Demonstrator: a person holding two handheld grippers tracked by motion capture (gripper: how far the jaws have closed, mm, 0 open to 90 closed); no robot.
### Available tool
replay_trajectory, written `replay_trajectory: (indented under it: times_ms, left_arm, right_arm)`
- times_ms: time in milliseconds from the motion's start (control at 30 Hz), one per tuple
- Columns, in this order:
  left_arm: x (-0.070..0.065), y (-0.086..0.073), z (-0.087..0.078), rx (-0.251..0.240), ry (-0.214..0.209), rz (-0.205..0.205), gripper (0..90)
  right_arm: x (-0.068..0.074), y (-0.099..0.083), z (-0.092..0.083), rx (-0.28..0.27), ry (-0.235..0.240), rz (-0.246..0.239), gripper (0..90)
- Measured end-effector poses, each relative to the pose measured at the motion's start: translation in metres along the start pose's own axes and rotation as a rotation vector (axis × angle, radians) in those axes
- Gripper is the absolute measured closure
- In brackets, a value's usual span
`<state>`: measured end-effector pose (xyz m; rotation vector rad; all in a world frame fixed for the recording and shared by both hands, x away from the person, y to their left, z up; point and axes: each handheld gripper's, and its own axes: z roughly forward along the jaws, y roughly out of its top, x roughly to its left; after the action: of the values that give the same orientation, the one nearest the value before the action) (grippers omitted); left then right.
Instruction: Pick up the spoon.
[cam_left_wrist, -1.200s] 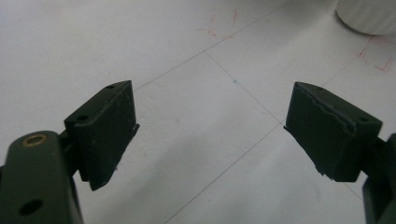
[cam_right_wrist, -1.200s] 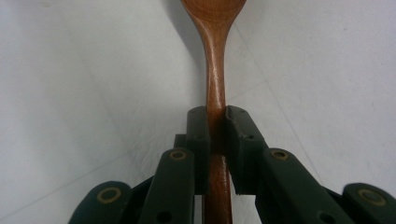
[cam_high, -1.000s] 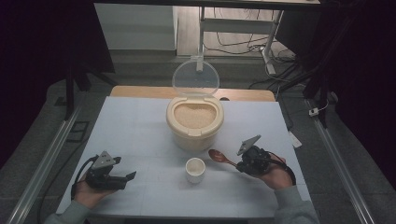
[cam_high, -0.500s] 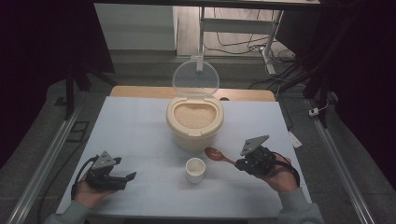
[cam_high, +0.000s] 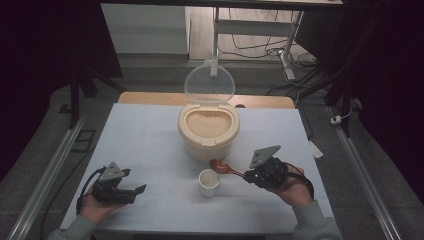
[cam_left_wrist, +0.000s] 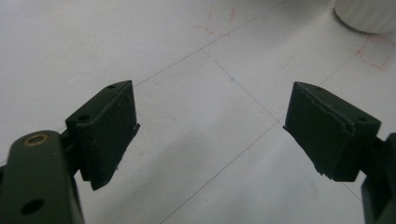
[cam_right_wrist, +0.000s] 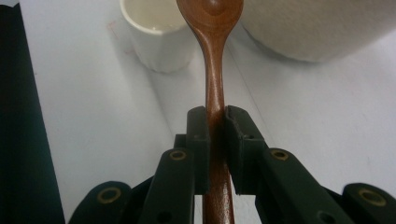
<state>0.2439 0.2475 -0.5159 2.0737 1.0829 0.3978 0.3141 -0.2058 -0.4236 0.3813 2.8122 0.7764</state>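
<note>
White tabletop (cam_high: 150, 130), rice bin (cam_high: 208, 131) far centre. Right gripper (cam_right_wrist: 215, 122) pinches the stiff, light wooden spoon (cam_right_wrist: 214, 56) mid-handle, bowl over the cup (cam_high: 209, 182). Left gripper (cam_left_wrist: 210, 135) jaws spread, idle.

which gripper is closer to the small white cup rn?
Right. The right gripper sits just right of the cup, fingers shut on a wooden spoon whose bowl reaches past the cup's rim. The left gripper rests open, farther off to the cup's left.
</note>
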Motion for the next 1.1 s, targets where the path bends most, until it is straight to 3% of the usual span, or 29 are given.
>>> replay_trajectory:
  times_ms: [567, 1100]
  left_arm:
    - [-0.001, 0.000, 0.001, 0.007, -0.010, 0.006, 16.6]
    - [-0.004, 0.004, -0.001, 0.003, -0.029, 0.013, 17.0]
  right_arm:
    - [0.019, 0.041, 0.012, -0.025, 0.029, -0.117, 79.9]
    - [0.025, 0.051, 0.019, -0.027, 0.041, -0.150, 79.9]
